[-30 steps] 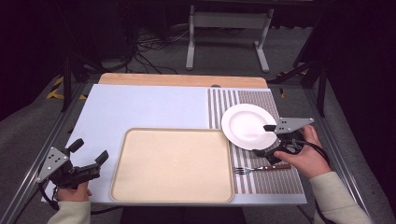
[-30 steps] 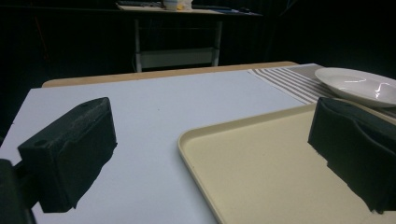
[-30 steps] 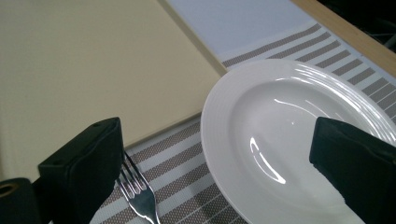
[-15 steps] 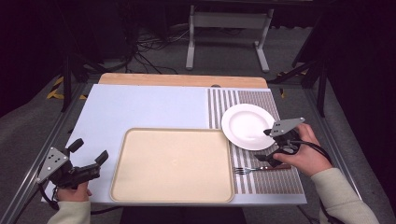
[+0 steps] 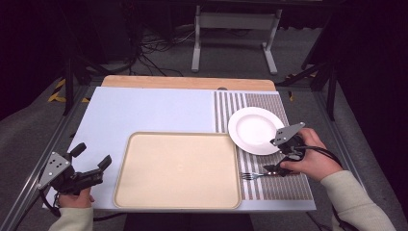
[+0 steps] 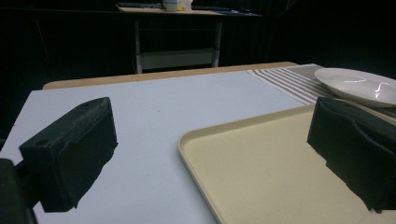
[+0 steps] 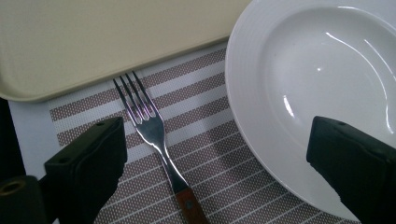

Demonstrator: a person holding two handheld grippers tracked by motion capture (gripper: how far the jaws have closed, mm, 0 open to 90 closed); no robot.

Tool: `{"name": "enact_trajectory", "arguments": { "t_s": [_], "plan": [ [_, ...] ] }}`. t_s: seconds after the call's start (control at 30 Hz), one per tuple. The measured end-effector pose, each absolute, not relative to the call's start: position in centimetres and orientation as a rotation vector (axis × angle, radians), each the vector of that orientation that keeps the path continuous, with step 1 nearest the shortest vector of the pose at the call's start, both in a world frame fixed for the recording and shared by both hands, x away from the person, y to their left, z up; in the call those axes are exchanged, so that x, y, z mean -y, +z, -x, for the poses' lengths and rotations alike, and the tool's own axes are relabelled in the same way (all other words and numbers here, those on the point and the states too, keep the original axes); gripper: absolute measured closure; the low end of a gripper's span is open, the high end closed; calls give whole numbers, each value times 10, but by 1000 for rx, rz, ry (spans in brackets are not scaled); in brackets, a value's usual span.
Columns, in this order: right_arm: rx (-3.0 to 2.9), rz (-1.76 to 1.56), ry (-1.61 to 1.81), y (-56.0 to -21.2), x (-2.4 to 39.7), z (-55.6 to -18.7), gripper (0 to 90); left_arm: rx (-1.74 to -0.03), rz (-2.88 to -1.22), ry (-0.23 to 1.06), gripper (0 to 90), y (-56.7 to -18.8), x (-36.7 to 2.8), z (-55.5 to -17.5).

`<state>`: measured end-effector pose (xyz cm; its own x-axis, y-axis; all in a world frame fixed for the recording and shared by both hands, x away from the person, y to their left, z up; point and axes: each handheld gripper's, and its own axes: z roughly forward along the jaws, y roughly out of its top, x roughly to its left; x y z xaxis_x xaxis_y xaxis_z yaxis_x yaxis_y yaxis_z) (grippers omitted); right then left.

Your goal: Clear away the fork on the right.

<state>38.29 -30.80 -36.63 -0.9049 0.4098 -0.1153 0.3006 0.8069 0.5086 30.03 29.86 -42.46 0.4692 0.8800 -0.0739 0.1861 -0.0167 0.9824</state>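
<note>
On the striped mat [image 5: 284, 185] | fork [image 7: 154, 135] lies between tray [image 5: 178, 168] and plate [image 5: 255, 130], tines toward tray | right gripper [image 7: 215, 158] above it, jaws wide, empty, seemingly set to grasp | left gripper [image 5: 91, 168] idle at surface edge, jaws apart, empty.

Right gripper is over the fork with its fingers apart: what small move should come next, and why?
Probably lower the right gripper and shift it slightly so its open fingers straddle the fork at its handle, then close. The fork lies flat on the striped placemat, untouched, nearer one finger than the other, between the tray and the white plate.
</note>
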Motion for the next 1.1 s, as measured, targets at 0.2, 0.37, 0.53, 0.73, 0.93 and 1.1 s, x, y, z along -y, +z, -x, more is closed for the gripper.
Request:
{"name": "enact_trajectory", "arguments": {
  "t_s": [0.2,0.37,0.53,0.73,0.93,1.1],
  "plan": [
    [-2823,-534,663,-370,307,-384,53,-974,-1512,723,19,-425,-298,-300],
    [-2872,-514,610,-375,307,-384,69,-977,-1506,724,19,-425,-299,-300],
    [-2909,-494,578,-379,306,-384,69,-975,-1510,724,20,-425,-298,-300],
    [-2950,-509,528,-385,306,-384,69,-976,-1509,724,20,-425,-299,-300],
    [-2960,-444,526,-387,306,-385,86,-983,-1504,723,19,-425,-299,-300],
    [-3001,-433,432,-392,306,-384,156,-977,-1508,726,19,-425,-299,-300]
  ]
}}
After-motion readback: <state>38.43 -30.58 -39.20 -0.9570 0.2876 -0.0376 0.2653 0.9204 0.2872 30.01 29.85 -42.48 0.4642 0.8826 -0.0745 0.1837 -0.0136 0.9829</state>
